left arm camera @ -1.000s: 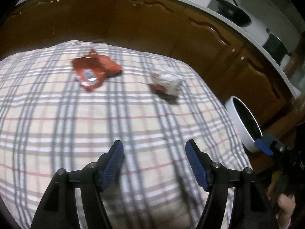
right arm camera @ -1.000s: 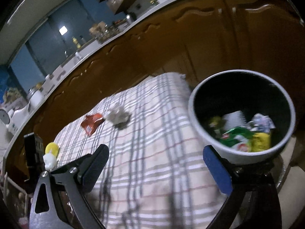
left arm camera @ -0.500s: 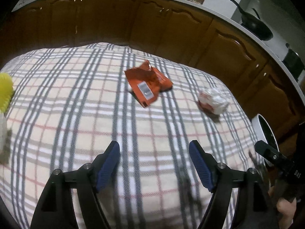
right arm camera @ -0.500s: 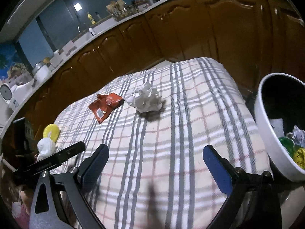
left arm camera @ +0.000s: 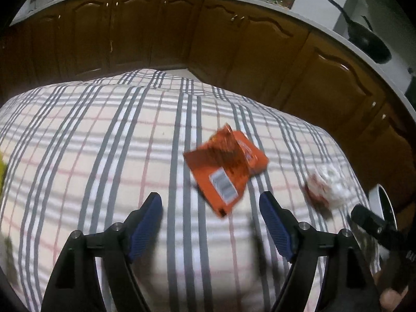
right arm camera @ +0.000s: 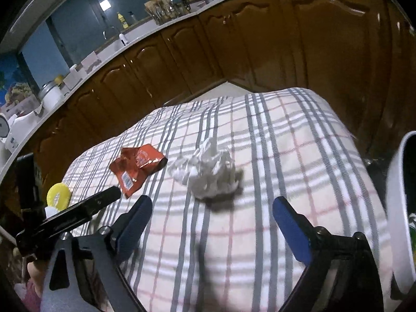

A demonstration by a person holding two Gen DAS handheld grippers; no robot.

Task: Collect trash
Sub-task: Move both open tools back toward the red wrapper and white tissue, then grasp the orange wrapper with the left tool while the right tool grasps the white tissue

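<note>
So the biggest change is the view itself: a second ago the right camera was staring down into the white bin with wrappers already in it, and now the bin has slid off to the right edge of that view and the plaid tablecloth fills most of the frame. Both hands have swung away from the bin, back over the cloth toward the leftover trash. Using the bin as the anchor: the crumpled white tissue lies on the cloth nearest the bin, and the orange snack wrapper sits just past it, farther from the bin. The right gripper is lined up on the tissue, its jaws have just been closing a bit but stay wide apart with nothing between them. The left gripper is aimed at the wrapper, jaws just been opening, also empty. Looks to me like a two-handed grab is coming, one piece each, neither touched yet.
</note>
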